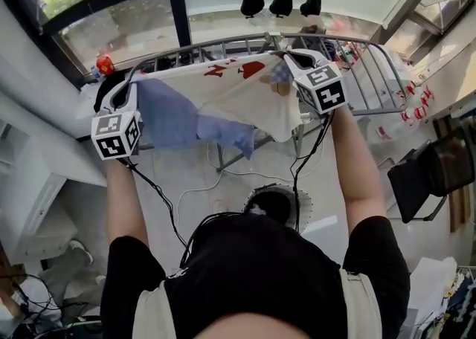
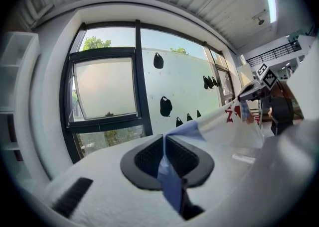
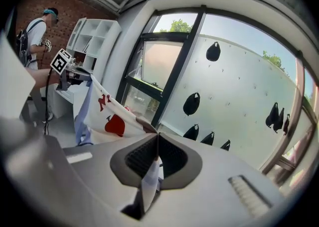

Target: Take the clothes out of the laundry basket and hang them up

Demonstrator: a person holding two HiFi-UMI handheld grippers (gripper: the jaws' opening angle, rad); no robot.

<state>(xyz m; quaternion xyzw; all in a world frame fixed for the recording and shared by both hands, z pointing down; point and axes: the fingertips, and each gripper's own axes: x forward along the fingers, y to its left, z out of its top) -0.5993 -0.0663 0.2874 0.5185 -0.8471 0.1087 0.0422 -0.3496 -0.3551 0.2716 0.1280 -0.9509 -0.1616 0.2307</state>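
Note:
A cream shirt (image 1: 245, 96) with red print and blue sleeves is stretched between both grippers above the metal drying rack (image 1: 372, 70). My left gripper (image 1: 126, 91) is shut on the blue sleeve edge; in the left gripper view blue cloth (image 2: 169, 171) is pinched between the black pads (image 2: 144, 159). My right gripper (image 1: 294, 59) is shut on the shirt's other shoulder; in the right gripper view white cloth (image 3: 149, 181) runs between the pads (image 3: 172, 157), and the shirt (image 3: 107, 116) hangs away to the left. The laundry basket (image 1: 271, 202) stands on the floor below, partly hidden by the person's body.
The drying rack's rails (image 1: 186, 53) run across behind the shirt. A black chair (image 1: 428, 174) stands at the right. White shelving (image 1: 30, 181) lines the left wall. Windows (image 1: 111, 25) lie ahead. Another person (image 3: 37, 32) stands far left in the right gripper view.

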